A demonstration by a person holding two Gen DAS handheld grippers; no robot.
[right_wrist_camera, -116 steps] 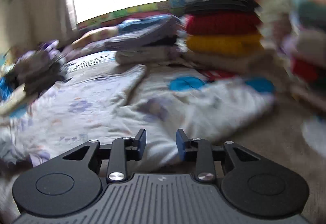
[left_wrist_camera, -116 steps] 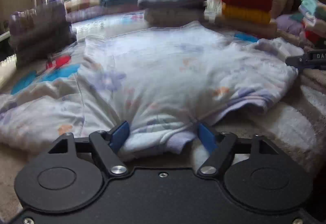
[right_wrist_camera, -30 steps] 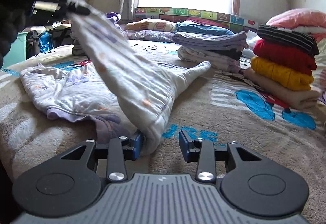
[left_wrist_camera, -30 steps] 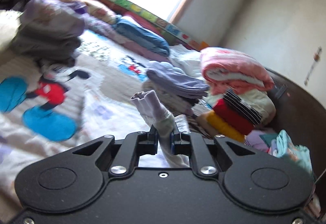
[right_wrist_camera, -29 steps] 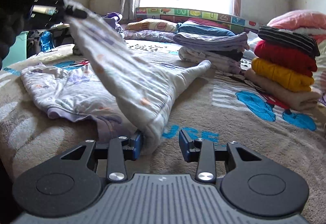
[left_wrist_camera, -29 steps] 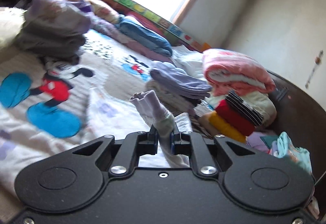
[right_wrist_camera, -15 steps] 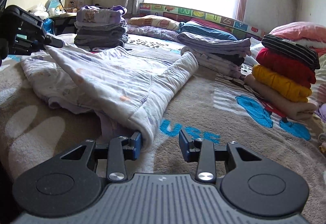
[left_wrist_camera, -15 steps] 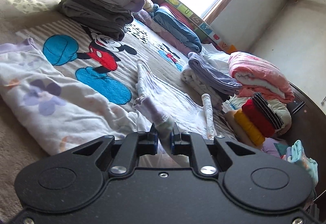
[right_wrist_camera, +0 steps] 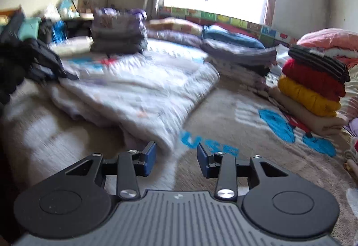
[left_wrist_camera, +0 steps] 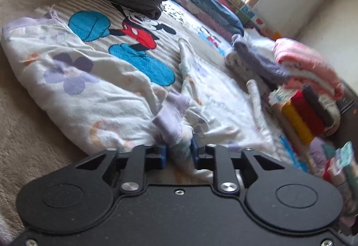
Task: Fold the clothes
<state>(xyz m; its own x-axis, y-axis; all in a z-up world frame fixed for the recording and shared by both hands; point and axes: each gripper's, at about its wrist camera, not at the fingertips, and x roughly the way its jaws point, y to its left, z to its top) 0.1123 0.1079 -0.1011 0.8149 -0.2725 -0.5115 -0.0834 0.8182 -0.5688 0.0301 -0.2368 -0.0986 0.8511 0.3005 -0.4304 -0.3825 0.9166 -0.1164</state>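
Note:
A white garment with lilac flowers (left_wrist_camera: 89,89) lies spread on the bed, one sleeve folded over its body. Its lilac cuff (left_wrist_camera: 172,116) is bunched between the fingers of my left gripper (left_wrist_camera: 179,152), resting on the garment. The jaws there are opening and their hold on the cuff has gone slack. In the right wrist view the same garment (right_wrist_camera: 138,100) is blurred. Its folded near edge lies just in front of my right gripper (right_wrist_camera: 176,154), which is open and holds nothing. The left gripper (right_wrist_camera: 44,67) shows as a dark blur at the garment's left side.
The bed carries a beige cartoon-mouse blanket (left_wrist_camera: 33,134). A grey and lilac folded stack (right_wrist_camera: 118,31) sits at the back left. A red, yellow and striped stack (right_wrist_camera: 313,85) with a pink blanket (left_wrist_camera: 306,67) stands on the right. More folded piles (right_wrist_camera: 235,51) line the window side.
My left gripper came down from the air with the sleeve, laid it across the garment, and its jaws parted. The right gripper drew back slightly from the folded edge.

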